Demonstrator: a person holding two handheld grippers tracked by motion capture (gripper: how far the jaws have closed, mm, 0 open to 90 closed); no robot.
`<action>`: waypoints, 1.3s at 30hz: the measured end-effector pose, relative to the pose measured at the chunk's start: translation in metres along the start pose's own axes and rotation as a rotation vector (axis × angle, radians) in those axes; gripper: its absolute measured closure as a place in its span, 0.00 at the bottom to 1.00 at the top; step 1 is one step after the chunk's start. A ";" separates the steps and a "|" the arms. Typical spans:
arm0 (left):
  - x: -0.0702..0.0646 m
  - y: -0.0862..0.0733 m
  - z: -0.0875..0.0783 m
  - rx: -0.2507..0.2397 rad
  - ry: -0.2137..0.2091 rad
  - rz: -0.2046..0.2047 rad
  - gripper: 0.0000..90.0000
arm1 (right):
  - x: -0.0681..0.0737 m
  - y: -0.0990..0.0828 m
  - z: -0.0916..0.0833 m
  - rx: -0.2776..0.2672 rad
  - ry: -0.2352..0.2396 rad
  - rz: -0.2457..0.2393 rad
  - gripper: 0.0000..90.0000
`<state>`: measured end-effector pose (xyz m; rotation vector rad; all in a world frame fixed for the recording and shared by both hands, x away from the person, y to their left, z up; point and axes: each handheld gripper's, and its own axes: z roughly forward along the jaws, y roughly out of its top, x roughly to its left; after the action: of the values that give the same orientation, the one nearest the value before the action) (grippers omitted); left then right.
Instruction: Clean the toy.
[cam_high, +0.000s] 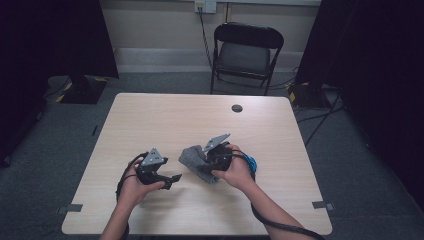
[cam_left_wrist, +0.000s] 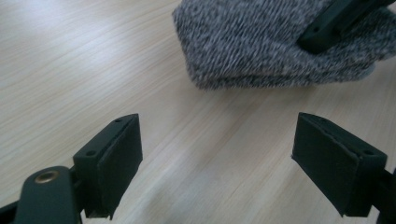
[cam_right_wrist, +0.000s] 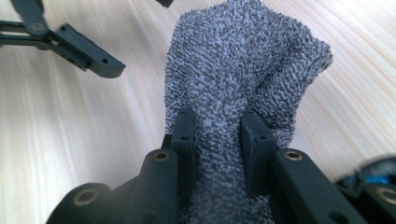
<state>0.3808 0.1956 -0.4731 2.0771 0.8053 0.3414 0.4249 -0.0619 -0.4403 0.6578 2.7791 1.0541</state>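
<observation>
Your right claw (cam_right_wrist: 218, 135) pinches the grey sock (cam_right_wrist: 243, 70) mid-frame; your left claw (cam_left_wrist: 217, 163) gapes empty, so the loosely pinched sock may slip.

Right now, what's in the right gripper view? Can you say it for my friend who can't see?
The right gripper pinches a fuzzy grey knitted cloth between its two black jaws, and the cloth bunches up over a pale wooden table. The left gripper's open black jaw reaches in from the top left, not touching the cloth.
</observation>
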 end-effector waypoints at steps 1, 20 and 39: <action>0.000 -0.001 -0.001 -0.007 0.000 -0.012 0.17 | 0.000 0.002 0.004 0.002 0.001 0.001 0.79; 0.002 -0.030 -0.027 0.014 0.050 -0.057 0.18 | 0.014 0.031 0.067 0.054 0.008 -0.019 0.68; -0.018 -0.024 -0.011 0.050 -0.039 -0.033 0.21 | -0.034 0.010 0.023 -0.004 -0.064 0.027 0.66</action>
<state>0.3516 0.2014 -0.4851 2.1080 0.8312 0.2645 0.4647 -0.0559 -0.4534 0.7172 2.7200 1.0246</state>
